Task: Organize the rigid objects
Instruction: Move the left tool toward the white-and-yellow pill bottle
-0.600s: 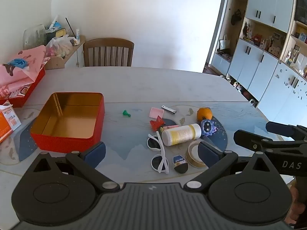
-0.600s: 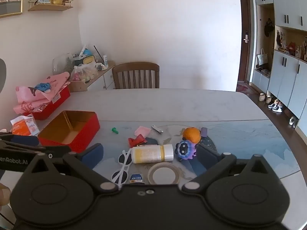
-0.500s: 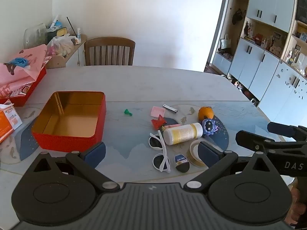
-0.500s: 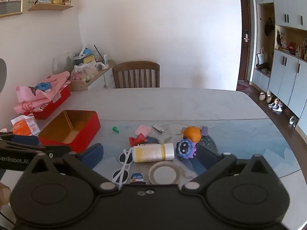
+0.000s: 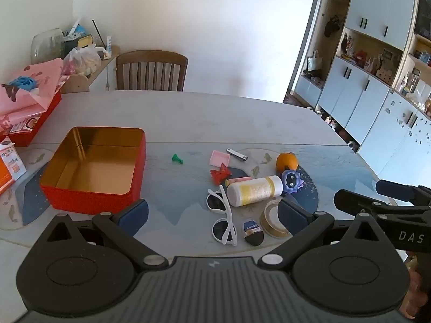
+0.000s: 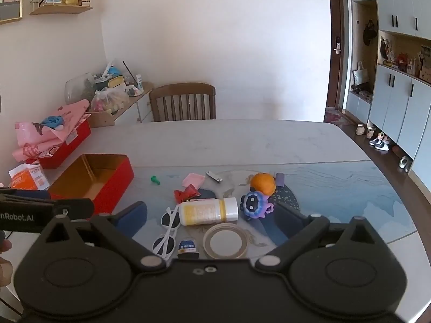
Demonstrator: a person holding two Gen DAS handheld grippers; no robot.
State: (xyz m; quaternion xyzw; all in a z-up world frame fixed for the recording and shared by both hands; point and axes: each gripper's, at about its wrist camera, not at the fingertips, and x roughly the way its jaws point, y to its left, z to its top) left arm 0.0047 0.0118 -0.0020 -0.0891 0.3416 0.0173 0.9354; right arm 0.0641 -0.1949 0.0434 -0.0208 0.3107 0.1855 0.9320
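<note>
Rigid objects lie scattered on the table (image 5: 242, 113), none of them held: the left gripper (image 5: 212, 212) hangs above the near edge with its jaws spread wide and nothing between its blue pads, and the right gripper (image 6: 210, 215) hangs just to its right, equally wide and empty. Nearest the grippers sit white sunglasses (image 5: 222, 215), a small dark packet (image 5: 253, 231) and a roll of tape (image 6: 225, 241) lying flat. Just beyond these a white bottle (image 6: 208, 211) with a yellow label lies on its side, touching a purple round toy (image 6: 254, 204), with an orange (image 6: 262, 183) right behind the toy. Farther out are a red wrapper (image 5: 220, 174), a pink square piece (image 5: 219, 158), a metal nail clipper (image 5: 237, 154) and, apart to the left, a small green piece (image 5: 177, 158). At the far left of the group stands an open red tin (image 5: 94, 167) with a gold inside, empty. A wooden chair (image 5: 152, 71) stands at the far side of the table.
</note>
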